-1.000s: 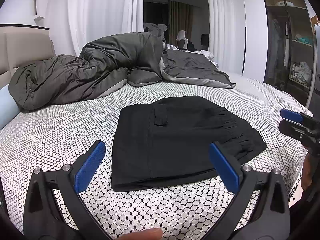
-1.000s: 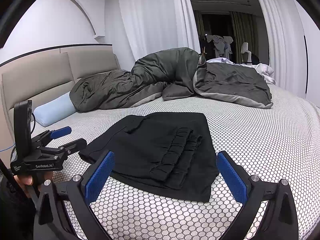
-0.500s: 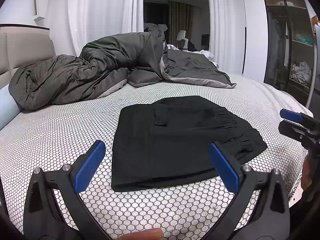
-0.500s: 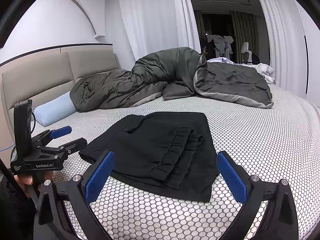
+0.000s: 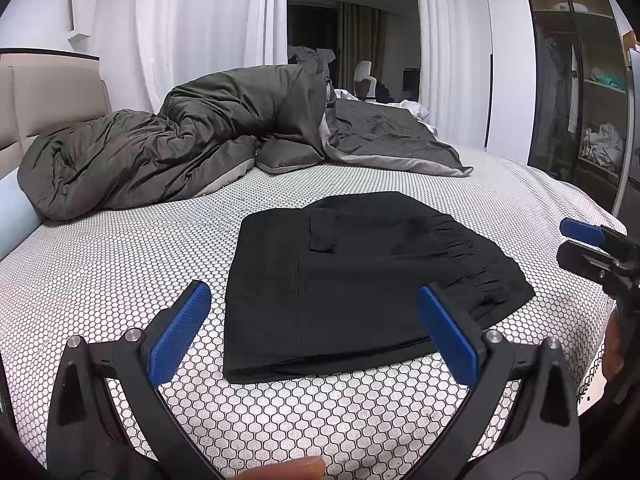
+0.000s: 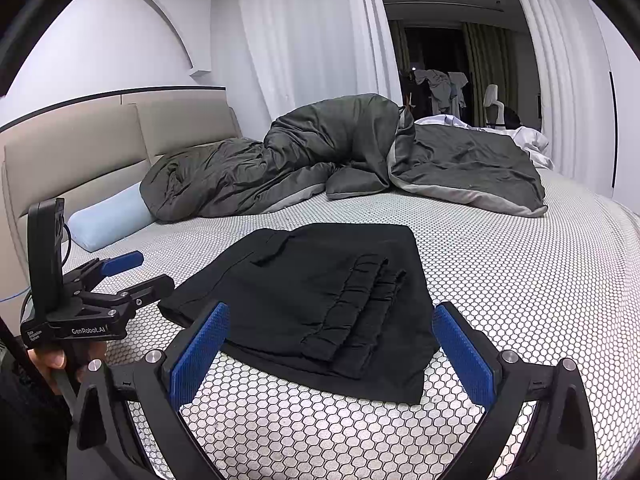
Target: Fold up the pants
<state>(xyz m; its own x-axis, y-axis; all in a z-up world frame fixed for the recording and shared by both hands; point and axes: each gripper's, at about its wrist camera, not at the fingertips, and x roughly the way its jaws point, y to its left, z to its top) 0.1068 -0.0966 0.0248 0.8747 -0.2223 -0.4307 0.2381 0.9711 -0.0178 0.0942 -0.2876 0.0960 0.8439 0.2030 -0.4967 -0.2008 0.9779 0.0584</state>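
The black pants (image 5: pixel 360 276) lie folded into a flat, roughly square stack on the bed, the gathered waistband on the right side. In the right wrist view the pants (image 6: pixel 320 300) lie just beyond my fingers. My left gripper (image 5: pixel 316 332) is open and empty, held just short of the pants' near edge. My right gripper (image 6: pixel 328 344) is open and empty, at the waistband side. The right gripper also shows in the left wrist view (image 5: pixel 580 240), and the left gripper in the right wrist view (image 6: pixel 132 276).
The bed has a white sheet with a black honeycomb print (image 5: pixel 100 272). A dark grey duvet (image 5: pixel 180 152) is bunched at the far side. A light blue pillow (image 6: pixel 108 220) and a beige headboard (image 6: pixel 80 148) are on the left. An open wardrobe (image 5: pixel 580 100) stands at the right.
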